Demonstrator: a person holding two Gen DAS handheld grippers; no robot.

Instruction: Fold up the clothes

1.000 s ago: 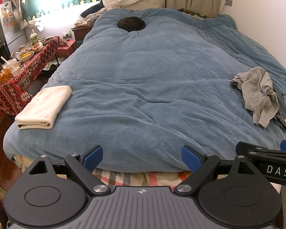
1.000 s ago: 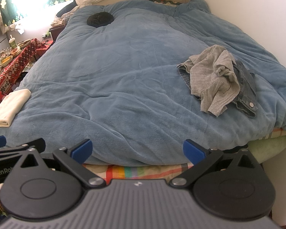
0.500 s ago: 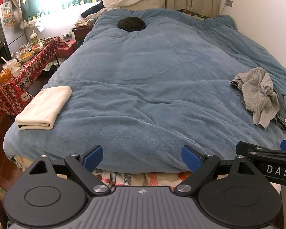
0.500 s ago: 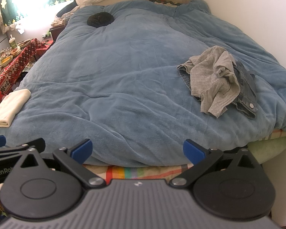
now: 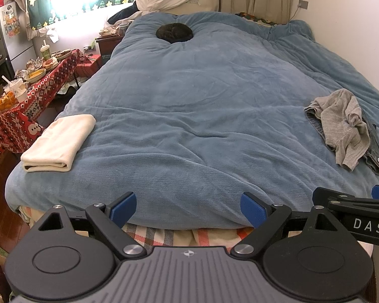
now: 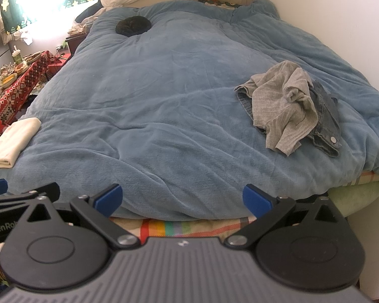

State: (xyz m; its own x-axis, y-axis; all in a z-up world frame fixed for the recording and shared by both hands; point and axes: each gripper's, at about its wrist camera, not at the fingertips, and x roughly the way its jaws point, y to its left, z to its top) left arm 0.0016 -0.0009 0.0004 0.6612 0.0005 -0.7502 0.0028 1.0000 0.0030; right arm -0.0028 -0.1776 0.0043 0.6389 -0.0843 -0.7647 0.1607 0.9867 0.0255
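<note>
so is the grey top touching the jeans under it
Touching. The right wrist view shows the grey top lying crumpled directly on the jeans, overlapping them with no gap.

Blue duvet [image 5: 202,106], grey top [image 6: 280,103], cream folded cloth [image 5: 59,142]

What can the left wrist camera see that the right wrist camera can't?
Only the left wrist view shows the grey fridge with stickers. Only the right wrist view shows the green cushion under the bed's corner. Both show the blue blanket, the folded cream towel, the crumpled grey top on denim, and the dark round lump.
</note>
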